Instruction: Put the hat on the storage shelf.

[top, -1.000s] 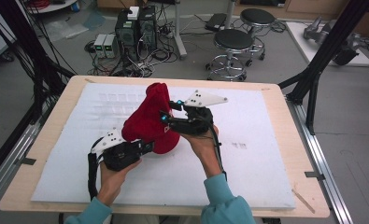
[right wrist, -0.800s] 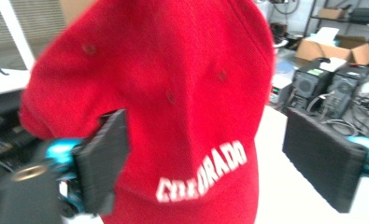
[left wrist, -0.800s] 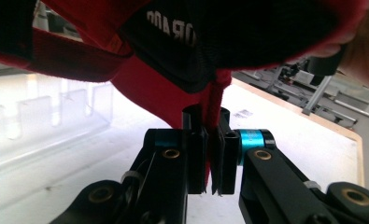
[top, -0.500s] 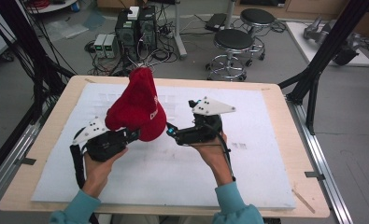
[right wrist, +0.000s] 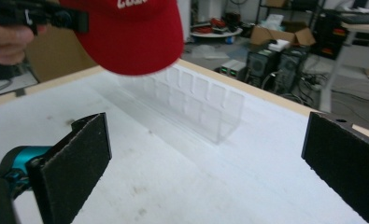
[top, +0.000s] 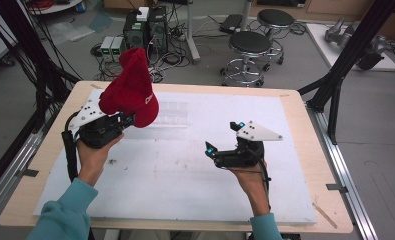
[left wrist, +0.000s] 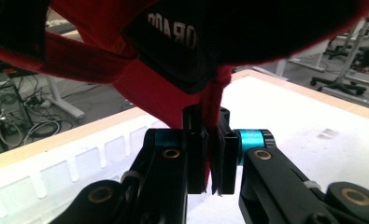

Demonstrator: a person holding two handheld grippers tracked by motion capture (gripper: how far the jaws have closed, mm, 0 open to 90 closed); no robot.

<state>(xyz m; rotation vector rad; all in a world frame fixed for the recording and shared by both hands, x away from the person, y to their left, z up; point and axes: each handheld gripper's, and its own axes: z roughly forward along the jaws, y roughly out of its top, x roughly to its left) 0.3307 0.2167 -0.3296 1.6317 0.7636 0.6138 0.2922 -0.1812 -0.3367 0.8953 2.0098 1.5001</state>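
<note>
A red baseball cap (top: 130, 90) with white lettering hangs in the air over the table's left side. My left gripper (top: 127, 119) is shut on the cap's edge; in the left gripper view the red fabric (left wrist: 210, 100) is pinched between the two black jaws and the cap (left wrist: 182, 42) fills the top. My right gripper (top: 210, 150) stands open over the middle right of the white mat, nothing between its pads (right wrist: 74, 158). In the right gripper view the cap (right wrist: 131, 32) hangs at the upper left, apart from my right gripper (right wrist: 205, 163).
A clear plastic rack (top: 170, 112) with several slots stands on the white mat (top: 185, 180) at the back middle, also the clear rack (right wrist: 196, 105) in the right gripper view. Stools (top: 252, 45), computer towers (top: 147, 27) and black frame posts (top: 345, 55) stand beyond the table.
The left gripper has carried the cap up and to the left. The right gripper has let go of it, opened, and moved right and toward the near side.
</note>
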